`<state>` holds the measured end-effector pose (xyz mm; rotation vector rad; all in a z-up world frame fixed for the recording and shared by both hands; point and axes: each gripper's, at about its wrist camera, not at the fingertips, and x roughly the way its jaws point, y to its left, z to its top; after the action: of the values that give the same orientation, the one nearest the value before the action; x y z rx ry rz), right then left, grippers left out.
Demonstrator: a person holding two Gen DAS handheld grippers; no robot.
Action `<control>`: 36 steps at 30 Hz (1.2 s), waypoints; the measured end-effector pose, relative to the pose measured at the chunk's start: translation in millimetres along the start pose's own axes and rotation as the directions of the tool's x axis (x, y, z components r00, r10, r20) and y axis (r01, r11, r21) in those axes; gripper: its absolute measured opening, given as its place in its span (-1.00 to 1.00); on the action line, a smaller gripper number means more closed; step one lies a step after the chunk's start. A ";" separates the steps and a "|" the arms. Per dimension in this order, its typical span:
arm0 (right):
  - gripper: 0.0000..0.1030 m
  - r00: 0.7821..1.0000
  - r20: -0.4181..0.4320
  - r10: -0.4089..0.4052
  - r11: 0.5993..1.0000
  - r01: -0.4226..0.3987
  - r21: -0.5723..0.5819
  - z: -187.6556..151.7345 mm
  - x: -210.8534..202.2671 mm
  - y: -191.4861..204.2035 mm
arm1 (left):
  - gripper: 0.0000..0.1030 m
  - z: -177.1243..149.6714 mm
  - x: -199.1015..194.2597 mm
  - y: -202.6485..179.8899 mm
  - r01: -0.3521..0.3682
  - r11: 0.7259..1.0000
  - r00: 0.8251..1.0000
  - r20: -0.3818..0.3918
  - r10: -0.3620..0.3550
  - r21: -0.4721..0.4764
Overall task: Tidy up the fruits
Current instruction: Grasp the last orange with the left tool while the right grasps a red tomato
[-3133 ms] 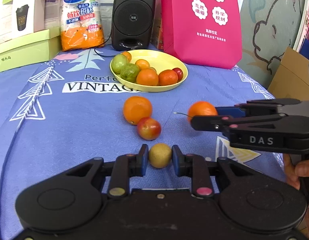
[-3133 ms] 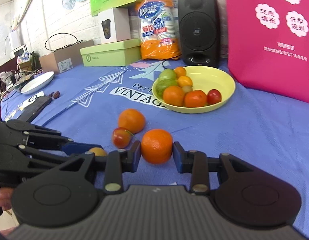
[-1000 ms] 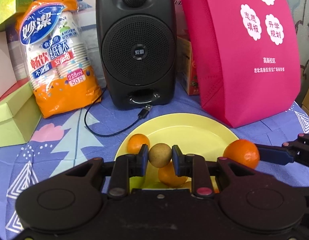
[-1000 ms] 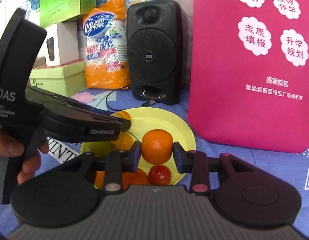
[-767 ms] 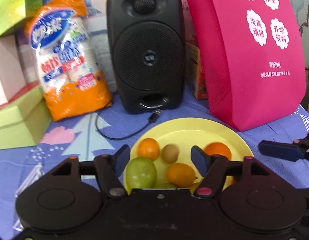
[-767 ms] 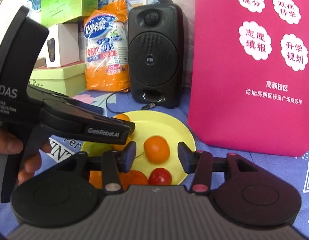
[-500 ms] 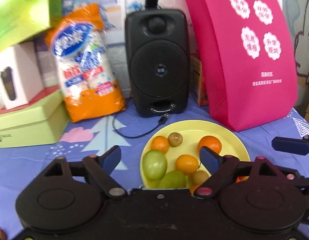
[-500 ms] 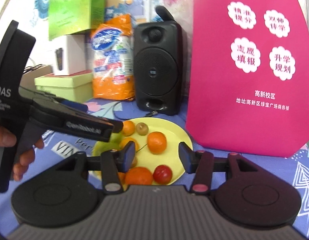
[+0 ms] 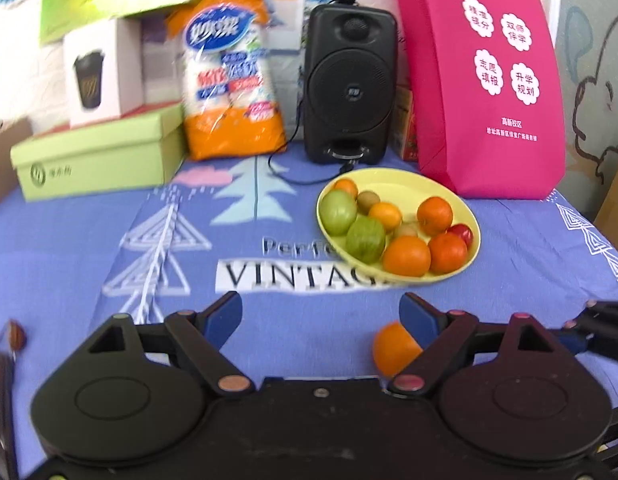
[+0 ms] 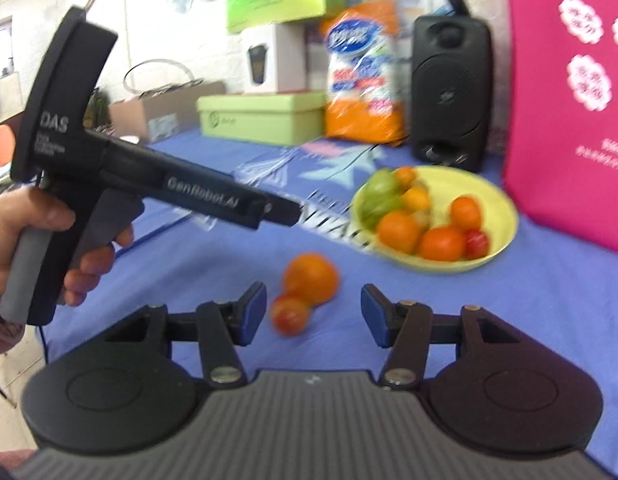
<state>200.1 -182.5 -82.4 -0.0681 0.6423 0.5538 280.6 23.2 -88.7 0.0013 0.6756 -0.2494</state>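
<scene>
Blue cloth (image 10: 509,320): two loose fruits (image 10: 309,276).

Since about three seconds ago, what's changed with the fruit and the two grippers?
Both grippers let go into the yellow plate: the left gripper its small brown fruit, the right gripper its orange. Both then opened and pulled back. The big orange and red fruit stay on the cloth.

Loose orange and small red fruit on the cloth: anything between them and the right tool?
Nothing visible. The right tool is open, with the orange and small red fruit just beyond its fingertips on bare blue cloth.
</scene>
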 end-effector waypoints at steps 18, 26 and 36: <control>-0.48 0.994 -0.097 -0.047 0.998 0.042 -0.051 -13.2 48.9 21.4 | 0.65 -23.3 6.0 -16.6 0.038 0.998 0.999 -0.015 -0.037 0.055; -0.48 0.992 -0.094 -0.085 0.996 0.083 -0.020 -23.1 19.0 1.3 | 0.59 -29.3 19.0 -30.6 0.098 0.992 0.995 -0.034 -0.096 0.084; -0.48 0.991 -0.089 -0.104 0.994 0.107 0.024 -32.7 4.9 -21.1 | 0.35 -37.0 47.3 -37.0 0.138 0.988 0.987 -0.087 -0.133 0.063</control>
<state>196.1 -205.7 -113.8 -0.0991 0.7278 0.4409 284.8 -20.5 -143.9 0.0320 0.7505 -0.4054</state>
